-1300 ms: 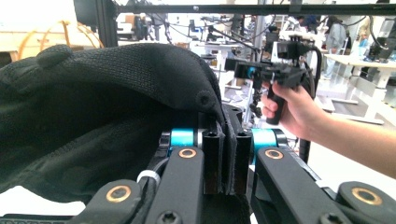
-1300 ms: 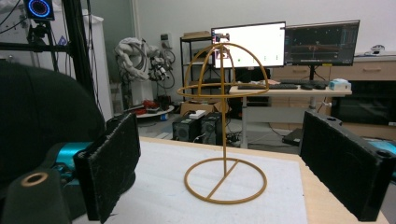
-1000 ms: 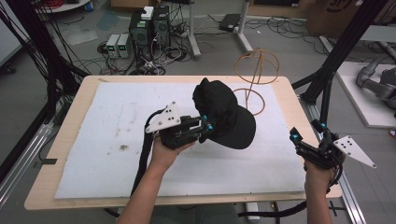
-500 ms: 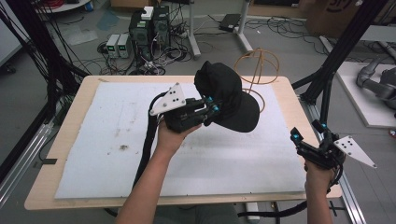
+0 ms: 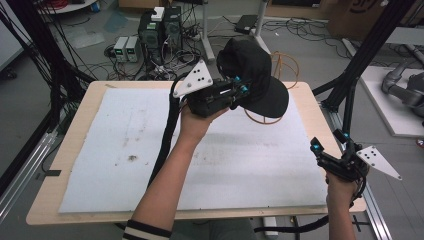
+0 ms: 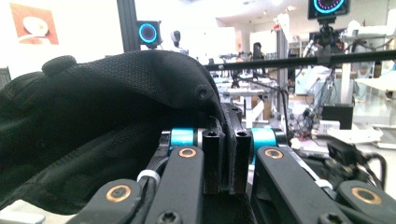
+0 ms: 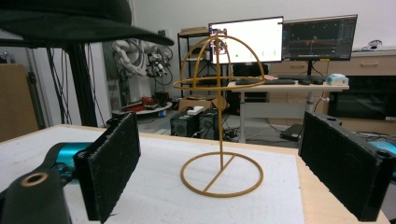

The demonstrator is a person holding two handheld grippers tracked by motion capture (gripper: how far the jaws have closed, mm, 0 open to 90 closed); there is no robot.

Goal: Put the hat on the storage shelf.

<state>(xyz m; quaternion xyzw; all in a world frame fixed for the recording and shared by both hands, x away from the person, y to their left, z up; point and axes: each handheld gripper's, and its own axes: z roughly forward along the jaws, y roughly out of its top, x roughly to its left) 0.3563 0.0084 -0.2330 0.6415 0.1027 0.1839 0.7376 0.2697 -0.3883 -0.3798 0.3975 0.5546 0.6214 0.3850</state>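
A black cap point(image 5: 255, 75) hangs in the air over the far right of the table, my left gripper point(image 5: 239, 88) shut on its edge. In the left gripper view the jaws are pressed together on the cap's fabric point(image 6: 116, 116). The cap is above and just in front of a gold wire hat stand point(image 5: 280, 80), whose ring base point(image 5: 264, 116) rests on the white mat. My right gripper point(image 5: 327, 146) stands open near the table's right edge, nothing between its pads. It faces the stand point(image 7: 219, 116), with the cap's brim point(image 7: 79, 23) overhead at the upper left.
A white foam mat point(image 5: 150, 150) covers most of the wooden table point(image 5: 60, 165). Black frame posts point(image 5: 360, 65) rise at the right. Power boxes and cables point(image 5: 150, 35) lie on the floor beyond the far edge.
My left gripper has lifted the cap up and away toward the stand, from mid-table to above the stand's base. The right gripper has stayed put.
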